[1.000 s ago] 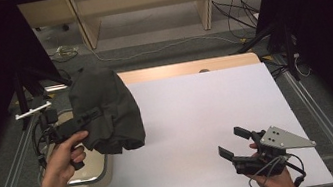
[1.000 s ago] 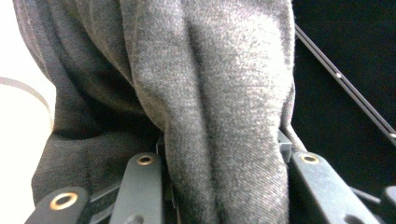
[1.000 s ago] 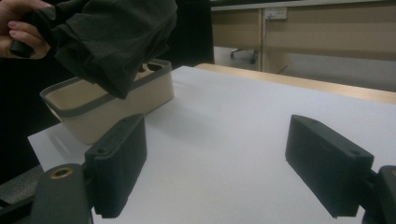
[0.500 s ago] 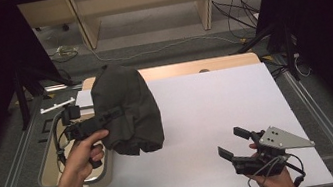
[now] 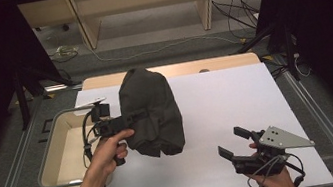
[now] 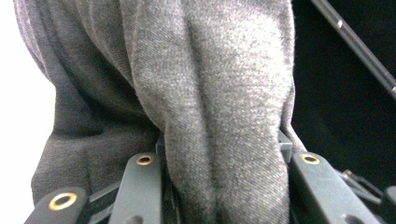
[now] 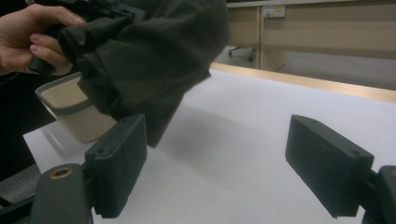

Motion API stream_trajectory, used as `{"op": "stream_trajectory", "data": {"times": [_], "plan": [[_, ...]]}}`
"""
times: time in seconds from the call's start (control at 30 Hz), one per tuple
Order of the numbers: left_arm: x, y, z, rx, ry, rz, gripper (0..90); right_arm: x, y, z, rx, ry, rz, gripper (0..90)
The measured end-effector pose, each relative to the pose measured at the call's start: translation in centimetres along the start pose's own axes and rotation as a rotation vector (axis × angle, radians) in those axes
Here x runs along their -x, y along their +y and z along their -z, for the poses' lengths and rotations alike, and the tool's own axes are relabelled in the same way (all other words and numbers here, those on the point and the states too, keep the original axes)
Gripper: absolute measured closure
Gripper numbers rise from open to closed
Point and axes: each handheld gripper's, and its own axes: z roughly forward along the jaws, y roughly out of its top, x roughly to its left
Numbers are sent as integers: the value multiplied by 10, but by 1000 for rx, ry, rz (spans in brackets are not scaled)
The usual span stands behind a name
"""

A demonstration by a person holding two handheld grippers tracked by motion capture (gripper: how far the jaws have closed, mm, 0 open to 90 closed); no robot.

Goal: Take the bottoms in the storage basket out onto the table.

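Observation:
A dark grey bundled garment hangs in the air over the left part of the white table. My left gripper is shut on a thick fold of it, and the cloth bulges up between the two jaws and hides their tips. A hand holds that gripper from below. In the right gripper view the garment hangs at the upper left, clear of the table. My right gripper rests low at the table's front right, open, with nothing between its fingers.
A beige basin with a grey rim sits at the table's left edge, just left of the held garment, and shows again as the basin in the right gripper view. Wooden furniture legs and cables lie on the floor beyond the far edge.
My left gripper has carried the garment to the right, from above the basin to over the table's left part. The right gripper has stayed where it was.

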Motion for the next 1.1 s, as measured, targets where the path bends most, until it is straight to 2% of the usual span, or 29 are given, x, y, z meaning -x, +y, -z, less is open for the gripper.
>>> {"op": "stream_trajectory", "data": {"times": [0.4,0.5,0.7,0.83,0.97,1.1], "plan": [[2,-17,-42,-86,25,2,608,0,0,0,-2,0,0,215],[1,-19,-49,-91,20,19,607,0,0,0,0,3,-8,215],[3,-22,-61,-95,28,19,603,0,0,0,3,5,-8,215],[-1,-26,-71,-88,51,18,598,0,-1,0,-6,5,-6,214],[-9,-38,-84,-135,87,21,580,0,-1,0,-2,7,-3,214],[-11,-50,-96,-181,108,-25,546,0,0,-1,0,13,-11,214]]}}
